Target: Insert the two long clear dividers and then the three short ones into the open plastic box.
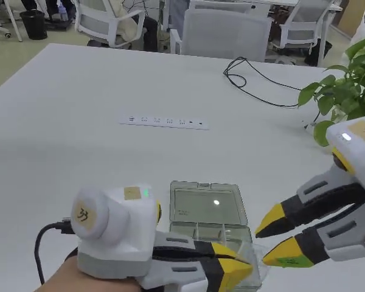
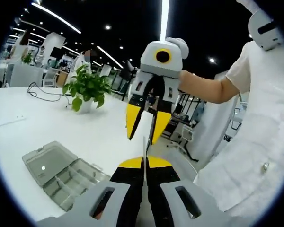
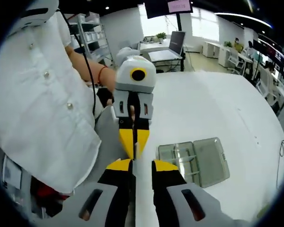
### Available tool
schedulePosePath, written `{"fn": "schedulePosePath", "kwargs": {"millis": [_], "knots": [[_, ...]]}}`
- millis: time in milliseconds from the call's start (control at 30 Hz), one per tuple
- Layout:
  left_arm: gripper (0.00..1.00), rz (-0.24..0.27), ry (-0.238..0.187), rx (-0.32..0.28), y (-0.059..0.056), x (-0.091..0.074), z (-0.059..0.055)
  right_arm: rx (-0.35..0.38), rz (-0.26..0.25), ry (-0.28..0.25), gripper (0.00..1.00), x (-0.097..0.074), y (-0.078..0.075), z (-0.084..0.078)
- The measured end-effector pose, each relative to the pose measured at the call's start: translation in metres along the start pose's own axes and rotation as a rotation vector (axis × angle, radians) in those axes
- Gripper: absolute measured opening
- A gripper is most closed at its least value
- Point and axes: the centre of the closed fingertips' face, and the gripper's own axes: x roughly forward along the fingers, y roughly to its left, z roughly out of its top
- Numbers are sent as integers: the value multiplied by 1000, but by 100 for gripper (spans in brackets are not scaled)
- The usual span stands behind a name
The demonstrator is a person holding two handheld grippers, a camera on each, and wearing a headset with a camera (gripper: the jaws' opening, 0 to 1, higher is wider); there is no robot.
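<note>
The open clear plastic box [image 1: 208, 210] lies on the white table, lid flat at the back and its compartments toward me; it also appears as the box [image 2: 61, 172] and the box [image 3: 194, 161]. My left gripper [image 1: 237, 267] is shut on a thin clear divider [image 1: 258, 258], held just over the box's front right corner. Seen edge on, the divider [image 2: 143, 146] sticks up from the left gripper [image 2: 144, 163]. My right gripper [image 1: 274, 240] faces it from the right with jaws open, tips on either side of the divider's free end. The right gripper [image 3: 142, 165] stands open.
A white power strip [image 1: 164, 121] lies mid-table. A black cable [image 1: 249, 79] loops at the back right, beside a potted plant [image 1: 347, 91] at the right edge. Office chairs [image 1: 225, 33] stand behind the table. My white shirt [image 3: 42, 94] is close behind the grippers.
</note>
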Motion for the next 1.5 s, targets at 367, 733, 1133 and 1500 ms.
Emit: {"fn": "schedulePosePath", "kwargs": {"millis": [367, 733, 1133, 1500], "knots": [[0, -44, 17, 38, -11, 0, -3, -1, 121, 21, 8, 14, 24, 0], [0, -46, 20, 54, -12, 0, -6, 6, 144, 12, 3, 16, 28, -2], [0, -37, 26, 73, -11, -1, -8, 4, 141, 12, 3, 18, 25, -6], [8, -2, 30, 71, -5, -4, -13, 2, 125, 13, 3, 17, 24, -7]]}}
